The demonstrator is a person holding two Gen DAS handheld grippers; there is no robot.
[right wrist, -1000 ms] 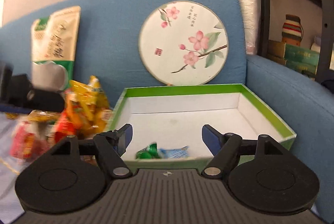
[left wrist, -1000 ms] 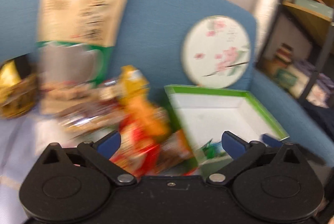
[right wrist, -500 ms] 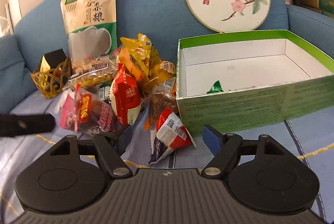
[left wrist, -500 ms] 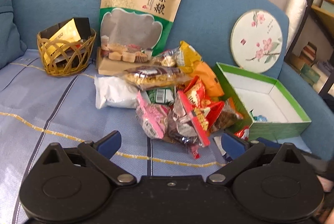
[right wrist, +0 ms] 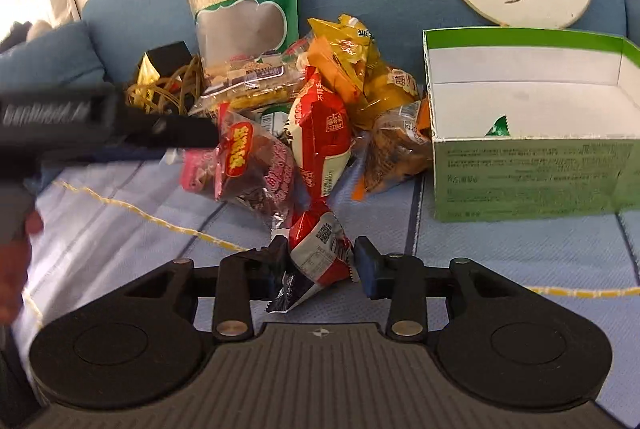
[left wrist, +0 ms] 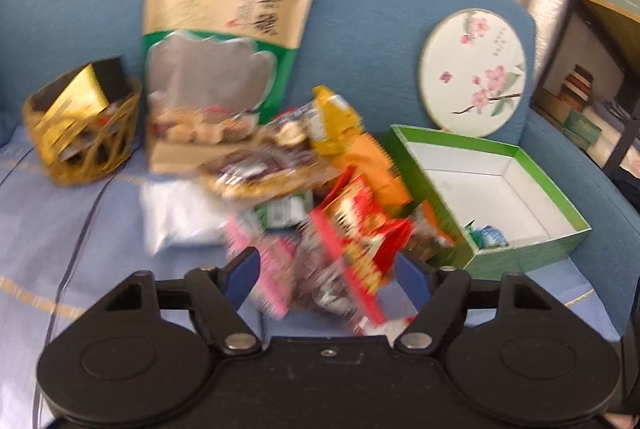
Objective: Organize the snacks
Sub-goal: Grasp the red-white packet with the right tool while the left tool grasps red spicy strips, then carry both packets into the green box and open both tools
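My right gripper (right wrist: 320, 263) jaws, just closing, now touch a small red-and-white snack packet (right wrist: 318, 249) beside the green cardboard box (right wrist: 532, 177). Left gripper (left wrist: 326, 269) open over the heap.

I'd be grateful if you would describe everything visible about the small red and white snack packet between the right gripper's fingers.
The red and white snack packet is a small crinkly, glossy sachet with a QR code, printed text and a serrated sealed end. It lies tilted on the pale blue cover, in front of the snack pile. The right gripper has just been closing around it: its fingers flank the packet on both sides and appear to touch it, though firm pressure cannot be confirmed.
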